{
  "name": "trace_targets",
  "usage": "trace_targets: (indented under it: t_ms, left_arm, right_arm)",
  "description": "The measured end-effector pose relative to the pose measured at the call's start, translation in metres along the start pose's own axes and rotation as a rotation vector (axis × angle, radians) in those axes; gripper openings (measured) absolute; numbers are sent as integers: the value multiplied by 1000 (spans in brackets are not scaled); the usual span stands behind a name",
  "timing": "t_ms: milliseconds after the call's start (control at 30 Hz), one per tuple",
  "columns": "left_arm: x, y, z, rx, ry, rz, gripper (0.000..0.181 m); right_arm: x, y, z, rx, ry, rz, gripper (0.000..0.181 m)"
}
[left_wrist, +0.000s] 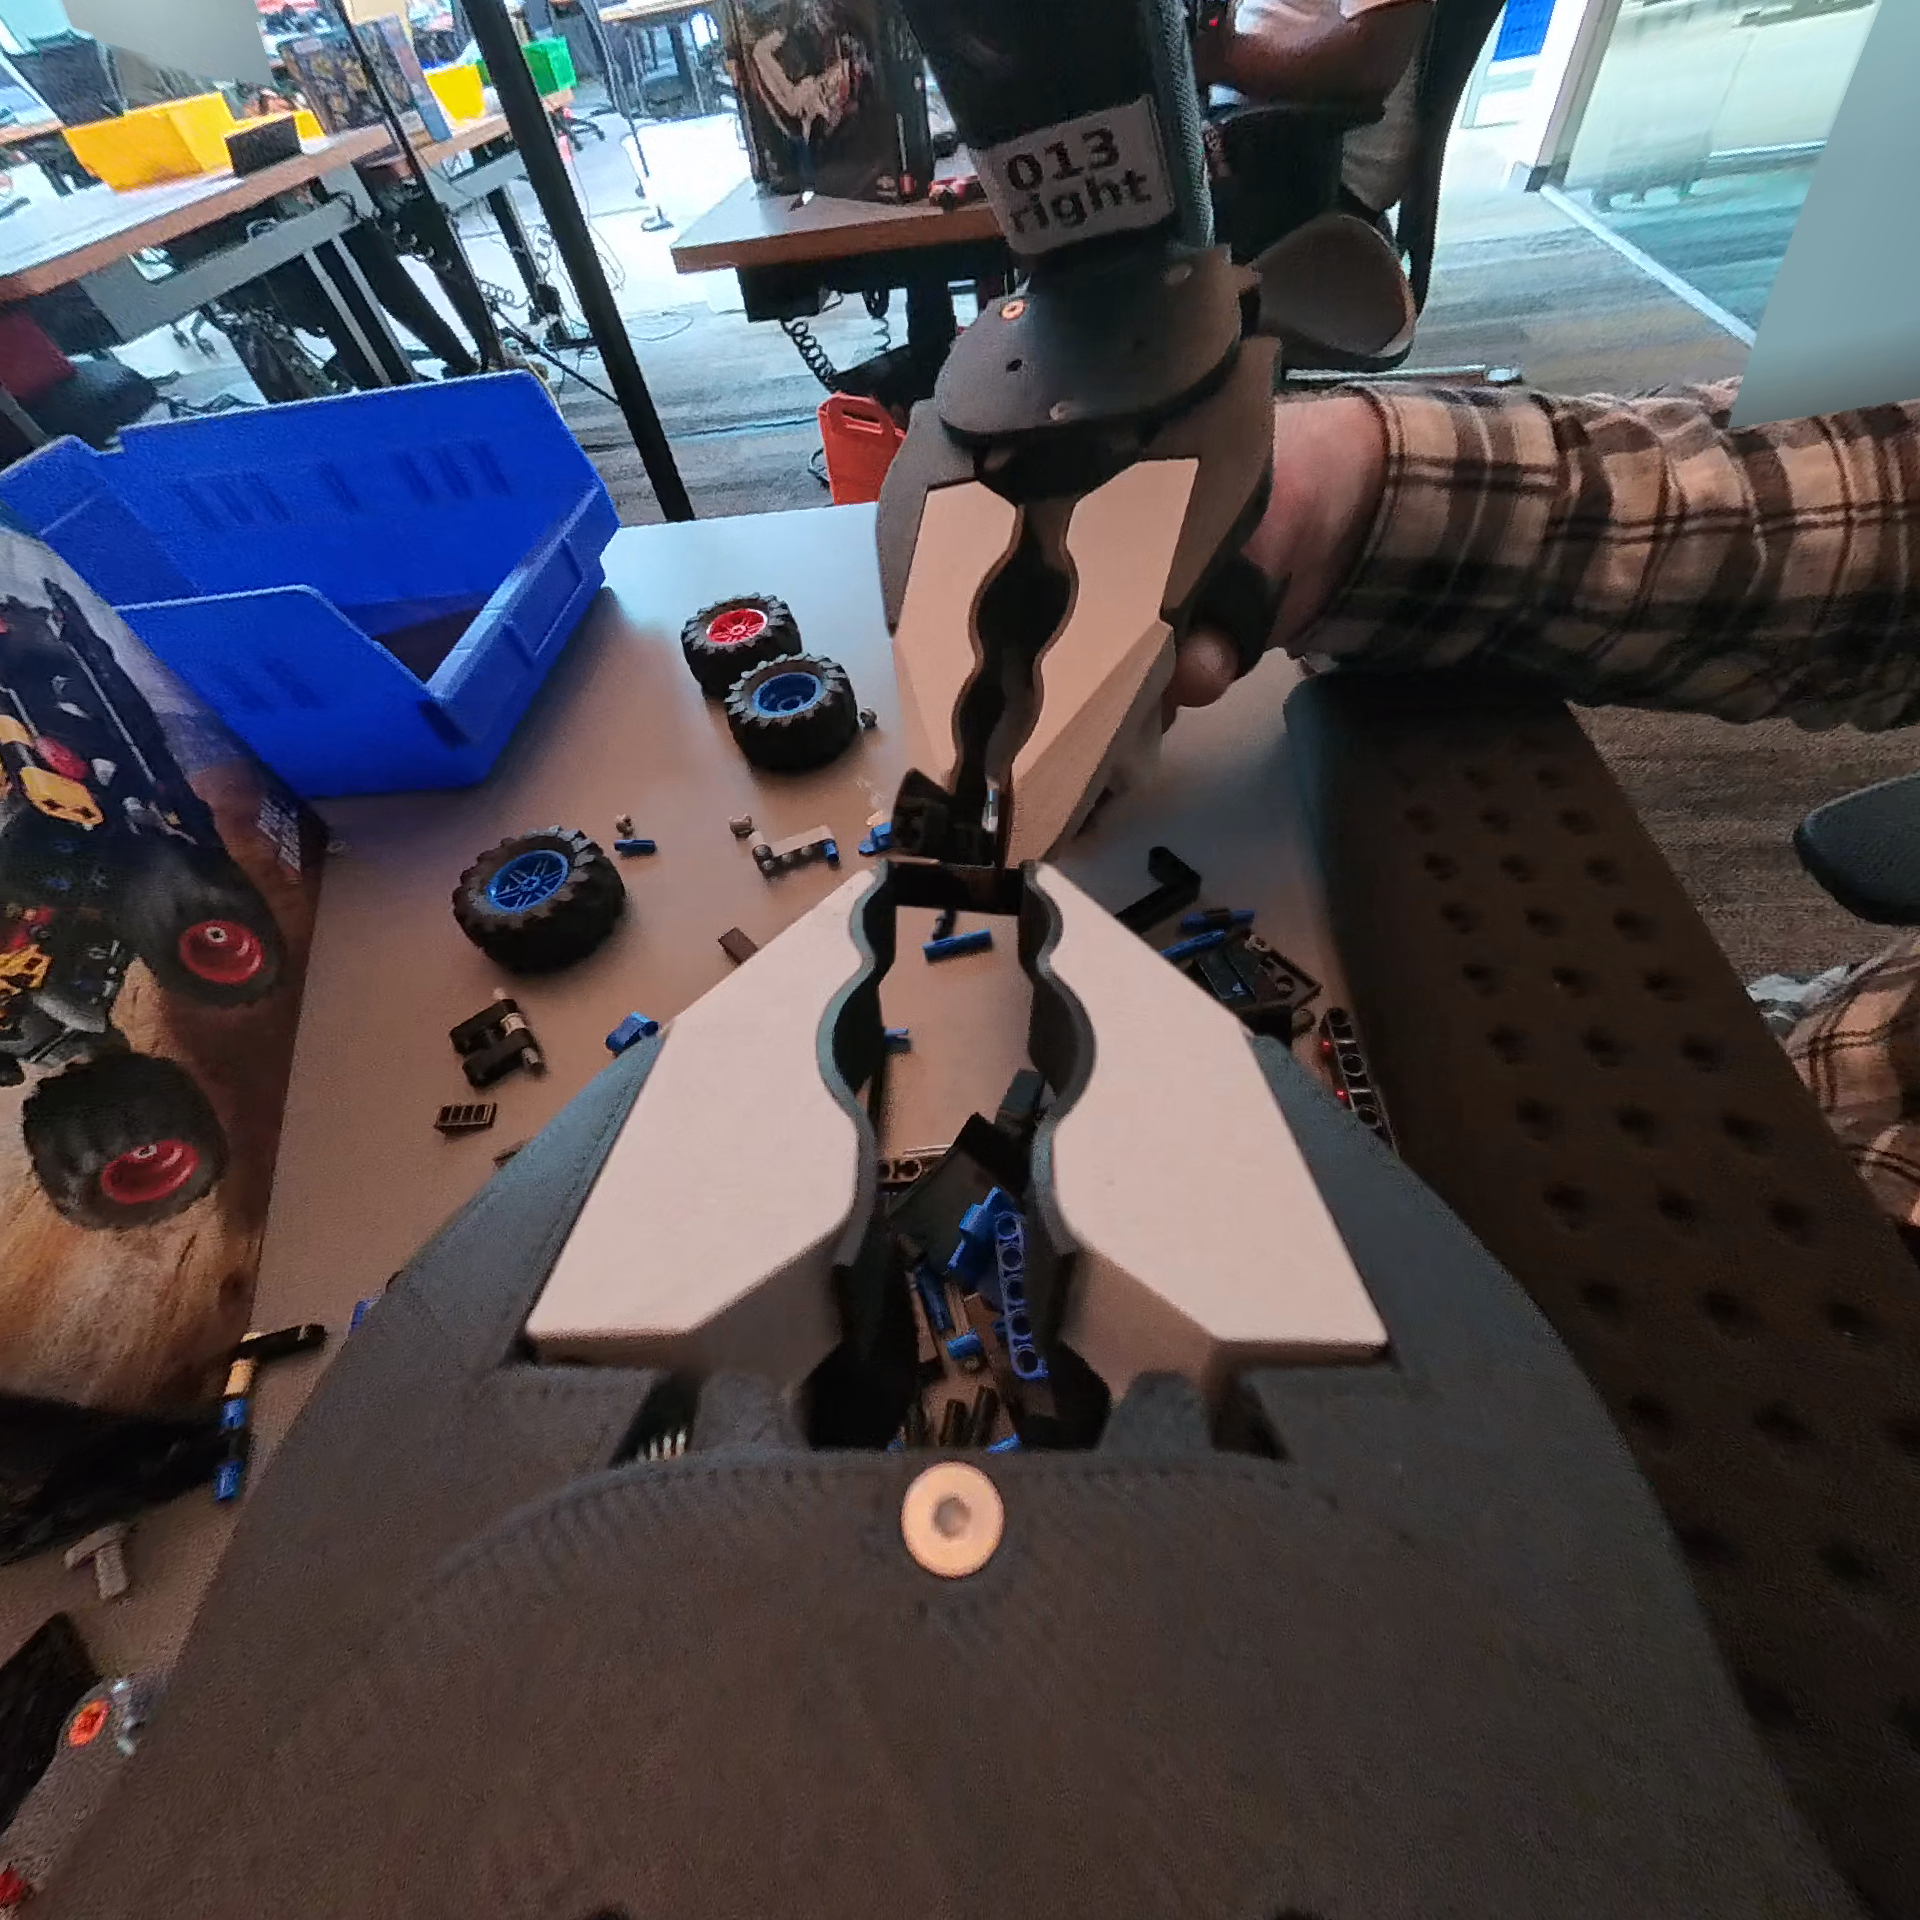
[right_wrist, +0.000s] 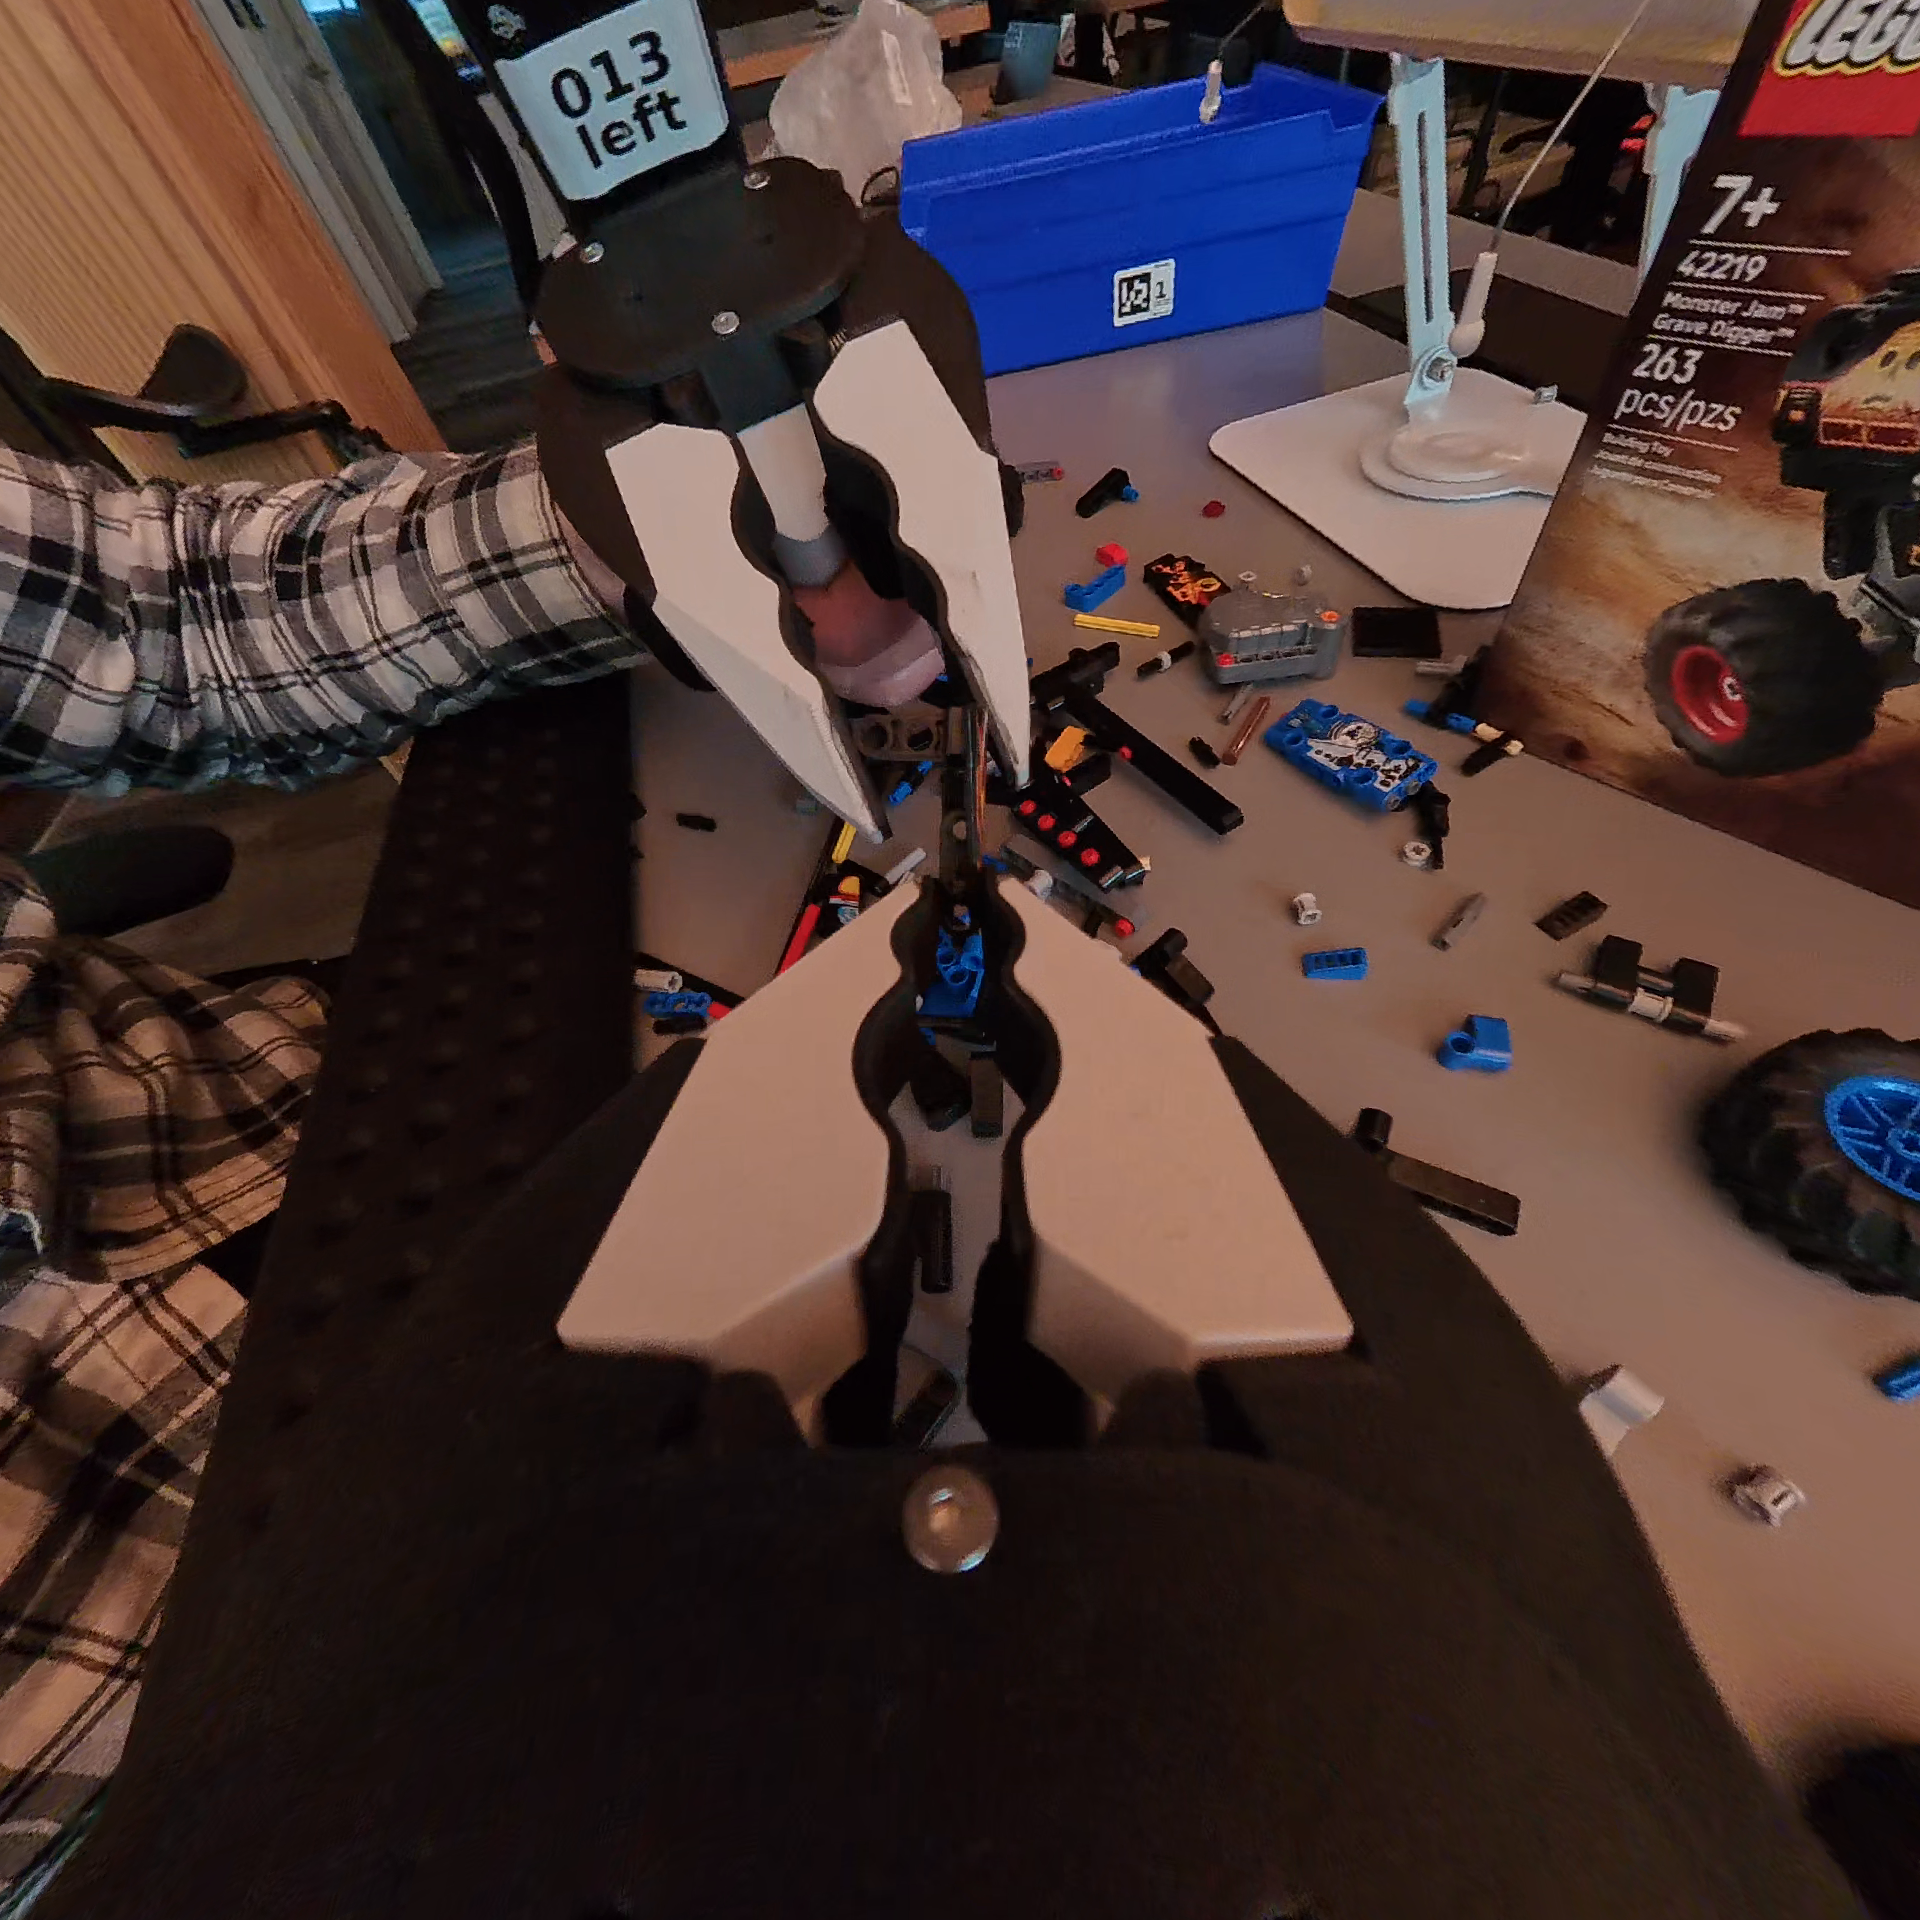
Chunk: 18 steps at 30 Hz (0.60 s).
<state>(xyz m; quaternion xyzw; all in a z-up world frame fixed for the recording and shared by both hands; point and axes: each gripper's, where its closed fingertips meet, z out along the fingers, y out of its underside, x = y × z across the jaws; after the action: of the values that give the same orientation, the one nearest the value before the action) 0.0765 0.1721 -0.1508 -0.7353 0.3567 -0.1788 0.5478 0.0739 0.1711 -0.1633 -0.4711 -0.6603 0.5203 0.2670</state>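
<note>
Holding a black piece w/ my left gripper, tips closed on it; right gripper pinches a small black part. I go slow, keeping both aligned.

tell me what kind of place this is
Probably a shared office or lab workspace set up for toy building. Rows of desks stand behind on carpet, a blue storage bin sits on the grey table, and loose building pieces and toy wheels lie beside the kit's box.
</note>
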Motion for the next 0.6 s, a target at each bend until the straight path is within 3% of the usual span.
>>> trace_targets:
  t_ms: [100, 200, 600]
  left_arm:
    - [-1, 4, 3, -36, -24, 41, 21]
    - [1, 1, 3, -30, -21, 50, 21]
    - [8, -11, -6, 34, 41, 32, 20]
  right_arm:
    - [-1, -10, -2, 41, 16, -27, 14]
    - [-1, -12, -3, 34, 17, -38, 5]
    - [-14, -32, -11, 176, -46, -23, 4]
